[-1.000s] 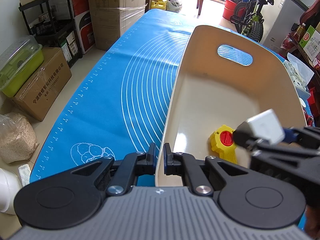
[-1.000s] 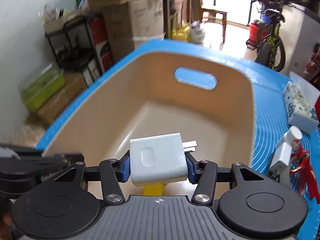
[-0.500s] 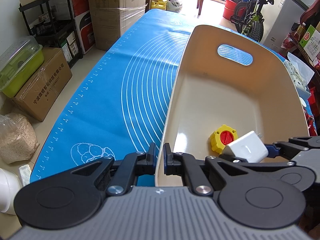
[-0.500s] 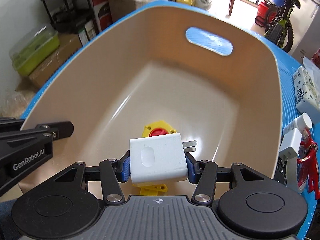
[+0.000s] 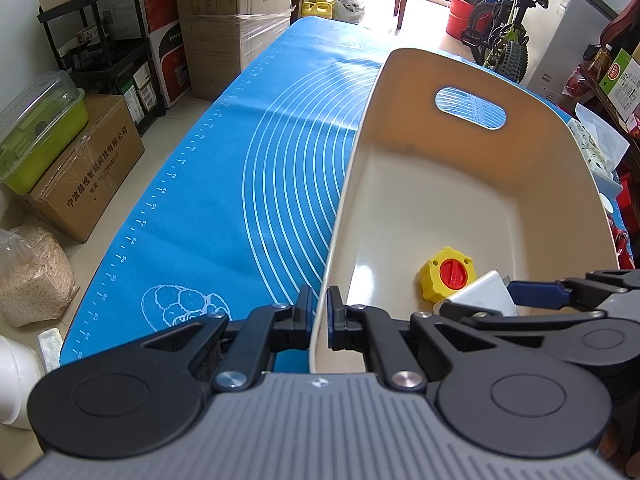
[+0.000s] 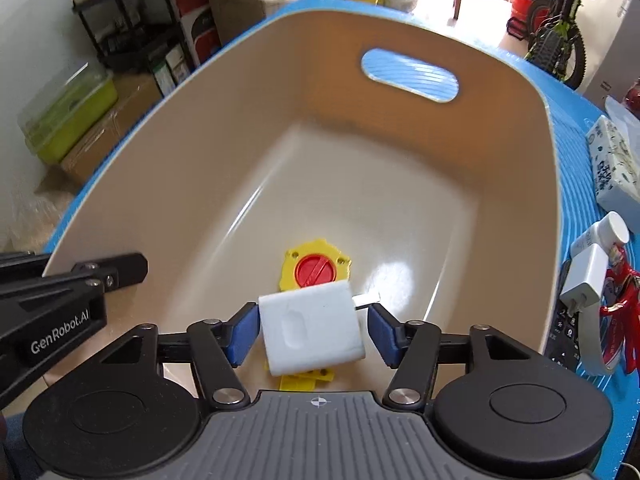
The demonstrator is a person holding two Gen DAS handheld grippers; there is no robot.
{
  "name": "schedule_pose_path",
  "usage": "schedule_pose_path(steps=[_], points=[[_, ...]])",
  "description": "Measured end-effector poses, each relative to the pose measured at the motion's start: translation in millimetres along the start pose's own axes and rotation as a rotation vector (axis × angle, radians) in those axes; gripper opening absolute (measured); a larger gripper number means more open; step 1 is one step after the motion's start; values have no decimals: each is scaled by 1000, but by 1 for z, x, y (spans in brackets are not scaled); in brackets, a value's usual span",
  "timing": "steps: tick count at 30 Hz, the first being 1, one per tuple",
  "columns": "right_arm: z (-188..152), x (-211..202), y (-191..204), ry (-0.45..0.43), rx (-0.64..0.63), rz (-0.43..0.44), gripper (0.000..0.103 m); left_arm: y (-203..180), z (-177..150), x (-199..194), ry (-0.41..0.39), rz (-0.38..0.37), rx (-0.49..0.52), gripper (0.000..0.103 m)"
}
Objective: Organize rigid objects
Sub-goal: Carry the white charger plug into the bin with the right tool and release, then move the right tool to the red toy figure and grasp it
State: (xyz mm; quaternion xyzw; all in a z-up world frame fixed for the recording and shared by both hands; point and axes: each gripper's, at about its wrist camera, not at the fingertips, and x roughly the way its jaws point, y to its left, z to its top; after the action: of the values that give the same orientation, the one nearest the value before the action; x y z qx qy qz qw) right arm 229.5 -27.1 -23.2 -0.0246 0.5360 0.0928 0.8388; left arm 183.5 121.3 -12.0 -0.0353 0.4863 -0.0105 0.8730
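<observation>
A beige bin (image 5: 460, 184) with a handle slot stands on the blue mat (image 5: 240, 200). My left gripper (image 5: 319, 312) is shut on the bin's near left rim, one finger on each side of the wall. Inside the bin lies a yellow part with a red centre (image 6: 316, 268). My right gripper (image 6: 312, 328) hangs low over the bin floor and its jaws are opening. A white charger plug (image 6: 312, 328) sits tilted between them, with a gap showing at the right pad (image 6: 382, 334). From the left wrist view the plug (image 5: 480, 296) is next to the yellow part (image 5: 448, 278).
On the mat right of the bin lie another white charger (image 6: 584, 280), a white bottle (image 6: 604, 236), a red figure (image 6: 616, 304) and a tissue pack (image 6: 612, 164). Cardboard boxes (image 5: 80, 176) and a black shelf (image 5: 100, 40) stand on the floor to the left.
My right gripper tipped down deeper into the bin with the white plug, and its pads have drawn away from the plug. The left gripper stayed clamped on the rim.
</observation>
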Motion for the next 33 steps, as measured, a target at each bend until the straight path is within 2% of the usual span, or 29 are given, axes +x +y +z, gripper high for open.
schedule_pose_path(steps=[3, 7, 12, 17, 21, 27, 33], points=[[-2, -13, -7, -44, 21, 37, 68, 0, 0, 0, 0, 0, -1, 9], [-3, -43, -21, -145, 60, 80, 70, 0, 0, -1, 0, 2, 1, 9], [6, -80, -44, -260, 103, 65, 71, 0, 0, -1, 0, 1, 0, 9], [3, -102, -82, -326, 147, -1, 72, 0, 1, -1, 0, 0, -1, 9], [-5, -100, -120, -321, 185, -80, 72, 0, 0, -1, 0, -1, -2, 9], [-23, -81, -173, -269, 244, -194, 72, 0, 0, -1, 0, -1, -2, 9], [-37, -61, -209, -206, 206, -304, 72, 1, 1, -1, 0, 2, -2, 9]])
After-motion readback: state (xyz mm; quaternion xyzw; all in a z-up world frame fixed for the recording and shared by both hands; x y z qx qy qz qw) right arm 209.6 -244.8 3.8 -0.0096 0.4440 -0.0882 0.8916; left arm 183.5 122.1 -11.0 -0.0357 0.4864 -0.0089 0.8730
